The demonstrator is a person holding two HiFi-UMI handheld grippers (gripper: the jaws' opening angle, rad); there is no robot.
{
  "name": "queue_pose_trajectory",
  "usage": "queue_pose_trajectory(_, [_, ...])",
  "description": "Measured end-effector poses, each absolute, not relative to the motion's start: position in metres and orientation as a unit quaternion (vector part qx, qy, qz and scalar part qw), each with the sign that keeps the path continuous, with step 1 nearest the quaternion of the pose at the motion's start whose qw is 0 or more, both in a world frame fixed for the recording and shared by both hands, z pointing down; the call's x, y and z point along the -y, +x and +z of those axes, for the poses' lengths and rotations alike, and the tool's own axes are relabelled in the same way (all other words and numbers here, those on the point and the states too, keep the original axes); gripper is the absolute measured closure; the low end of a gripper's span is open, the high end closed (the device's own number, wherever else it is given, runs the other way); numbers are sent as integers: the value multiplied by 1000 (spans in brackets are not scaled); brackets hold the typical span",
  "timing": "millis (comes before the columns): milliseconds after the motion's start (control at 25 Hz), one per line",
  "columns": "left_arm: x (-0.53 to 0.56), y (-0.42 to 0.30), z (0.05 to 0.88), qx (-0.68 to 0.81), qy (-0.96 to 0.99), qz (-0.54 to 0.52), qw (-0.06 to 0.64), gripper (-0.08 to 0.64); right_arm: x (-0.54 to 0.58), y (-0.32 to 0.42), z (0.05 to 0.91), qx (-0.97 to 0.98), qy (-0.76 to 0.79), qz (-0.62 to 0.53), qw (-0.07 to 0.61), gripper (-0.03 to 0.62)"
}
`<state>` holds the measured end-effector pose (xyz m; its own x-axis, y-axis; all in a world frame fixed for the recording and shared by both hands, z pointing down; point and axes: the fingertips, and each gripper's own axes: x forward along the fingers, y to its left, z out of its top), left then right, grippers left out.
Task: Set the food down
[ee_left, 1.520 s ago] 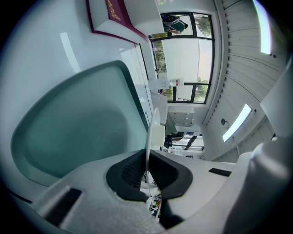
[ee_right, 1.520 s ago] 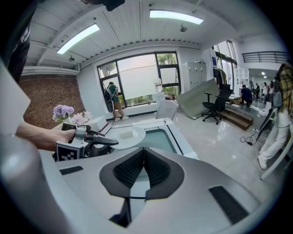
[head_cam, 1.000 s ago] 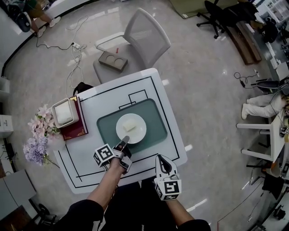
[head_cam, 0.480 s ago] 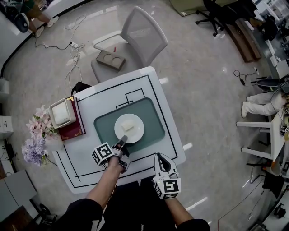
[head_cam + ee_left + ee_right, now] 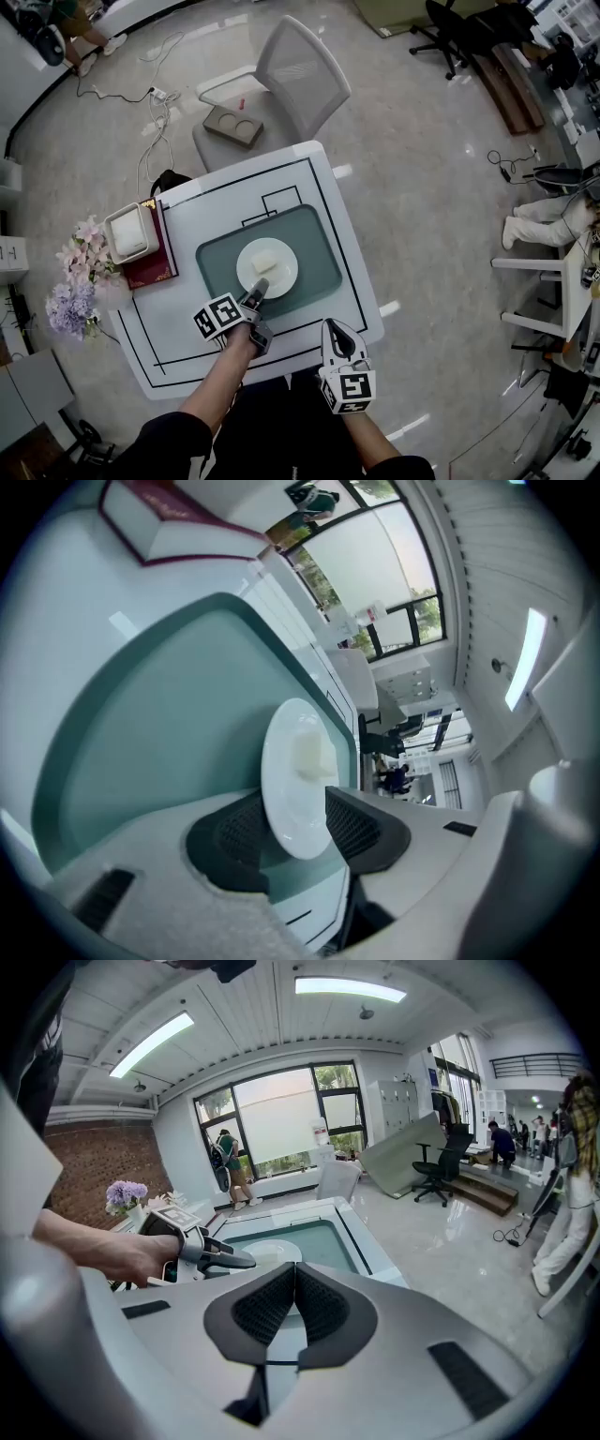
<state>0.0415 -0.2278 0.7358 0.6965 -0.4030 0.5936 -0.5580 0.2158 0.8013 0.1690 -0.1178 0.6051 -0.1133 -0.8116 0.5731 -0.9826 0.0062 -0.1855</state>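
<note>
Moved since earlier: the left gripper (image 5: pixel 260 286) has rolled a little at the near edge of the placemat (image 5: pixel 319 246), and its jaws have just been opening. The plate (image 5: pixel 284 273) sits on the placemat as it did before.
Left fingers: apart, with the plate's near rim between the pads and, as far as the left gripper view shows, no longer pinched.
Right fingers: the right gripper (image 5: pixel 338 331) has its jaws closed together on nothing, off the placemat's near right corner and above the table's near edge.
Food: a pale block (image 5: pixel 265 261) in the middle of the plate, which lies flat near the placemat's centre.
Done: the plate and food look set down, and the grip looks released.
Left to do: probably only drawing the left gripper back off the rim without nudging the plate.
Surface: a white table (image 5: pixel 211 208) with black lines drawn on it, under the teal placemat.
Beside the placemat: to its left, a dark red book (image 5: pixel 161 270) with a white box (image 5: pixel 131 234) on it, and flowers (image 5: pixel 77 286) further left.
Room: beyond the placemat's far edge stands a grey chair (image 5: pixel 302 73), with cables (image 5: pixel 155 105) on the glossy floor (image 5: pixel 422 187). Well to the right, a seated person's legs (image 5: pixel 548 220) show.
</note>
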Motion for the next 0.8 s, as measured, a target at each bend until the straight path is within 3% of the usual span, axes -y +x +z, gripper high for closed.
queue_pose_trajectory(200, [229,44,734,389,703,169,571,334,116,170,606,694,645,280,152,583])
queue_pose_trajectory(520, [220,49,739,370,772,319,408,283,119,170,604,701,638,281,148,583])
queue_pose_trajectory(680, [219,46,740,374,770,327,400,263,121,168,604,706,634,280,147,583])
queue_pose_trajectory(800, [217,42,738,375,756,305,441,239,122,166,605,710,629,280,148,583])
